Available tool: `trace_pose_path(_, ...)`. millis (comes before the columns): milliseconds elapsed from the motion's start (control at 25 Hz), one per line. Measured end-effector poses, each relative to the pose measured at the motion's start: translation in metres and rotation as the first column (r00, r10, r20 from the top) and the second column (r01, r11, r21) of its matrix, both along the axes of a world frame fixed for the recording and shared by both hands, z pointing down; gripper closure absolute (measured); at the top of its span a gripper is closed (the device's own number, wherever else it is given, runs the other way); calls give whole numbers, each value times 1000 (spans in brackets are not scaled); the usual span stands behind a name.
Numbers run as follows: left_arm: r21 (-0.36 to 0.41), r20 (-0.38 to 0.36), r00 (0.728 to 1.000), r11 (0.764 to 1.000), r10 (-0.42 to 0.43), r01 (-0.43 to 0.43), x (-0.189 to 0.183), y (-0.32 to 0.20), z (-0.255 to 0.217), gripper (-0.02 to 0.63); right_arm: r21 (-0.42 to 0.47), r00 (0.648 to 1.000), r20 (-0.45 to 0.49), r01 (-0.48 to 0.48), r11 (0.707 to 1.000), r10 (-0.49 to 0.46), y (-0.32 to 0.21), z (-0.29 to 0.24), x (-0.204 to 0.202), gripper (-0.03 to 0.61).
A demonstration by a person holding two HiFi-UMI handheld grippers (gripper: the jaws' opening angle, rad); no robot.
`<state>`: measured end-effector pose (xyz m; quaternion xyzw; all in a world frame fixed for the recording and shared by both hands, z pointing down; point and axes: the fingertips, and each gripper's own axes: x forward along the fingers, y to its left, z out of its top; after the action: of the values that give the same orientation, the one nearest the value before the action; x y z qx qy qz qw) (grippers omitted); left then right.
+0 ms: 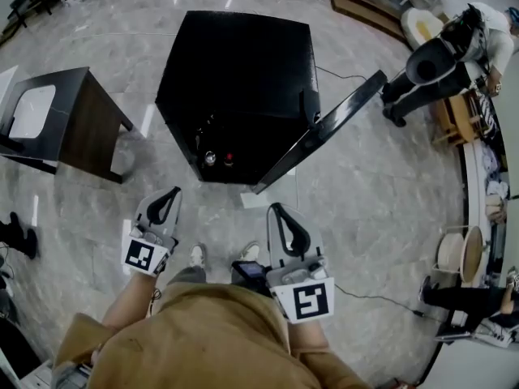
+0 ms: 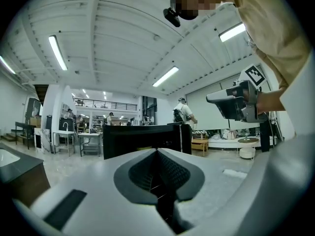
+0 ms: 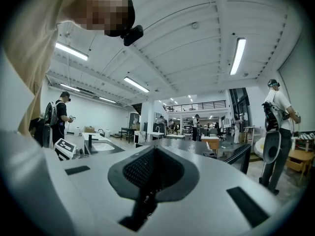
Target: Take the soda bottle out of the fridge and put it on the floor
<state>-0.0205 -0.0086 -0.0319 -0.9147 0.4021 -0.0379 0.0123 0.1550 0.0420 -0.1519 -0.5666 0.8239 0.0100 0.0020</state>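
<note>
A black mini fridge (image 1: 235, 79) stands on the marble floor ahead of me, its door (image 1: 324, 132) swung open to the right. In its dark opening two small tops show, one silvery (image 1: 210, 159) and one red (image 1: 229, 159); I cannot tell which is the soda bottle. My left gripper (image 1: 172, 191) hangs short of the opening at the lower left, shut and holding nothing. My right gripper (image 1: 276, 209) hangs below the door's near end, its jaws together and empty. The left gripper view looks level at the fridge (image 2: 142, 136) past its closed jaws (image 2: 157, 151). The right gripper view shows closed jaws (image 3: 153, 149) too.
A dark side table with a white basin top (image 1: 57, 112) stands at the left. A person (image 1: 446, 63) stands beyond the open door at the upper right. A cable (image 1: 389, 300) runs over the floor on the right, near round stools (image 1: 462, 254). My own shoes (image 1: 197, 255) show between the grippers.
</note>
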Motion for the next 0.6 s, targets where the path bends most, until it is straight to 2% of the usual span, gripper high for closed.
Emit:
trace_pose_path(240,-20,24,999,999,-35,36,25,-22,23,611,-37,996,-53,73,997,-75,-31,32,12,575)
trace_pose_path(360,-34,30,999,998,-43,44,29,-35,45,611,-66,990,-84,107,992,-113,-49,56,6,575)
trace_pose_path(600,-56,-6,999,998,-35,34,29,-69,104,611,-137,987,-67,136,981,-146,-80,121,-25,577)
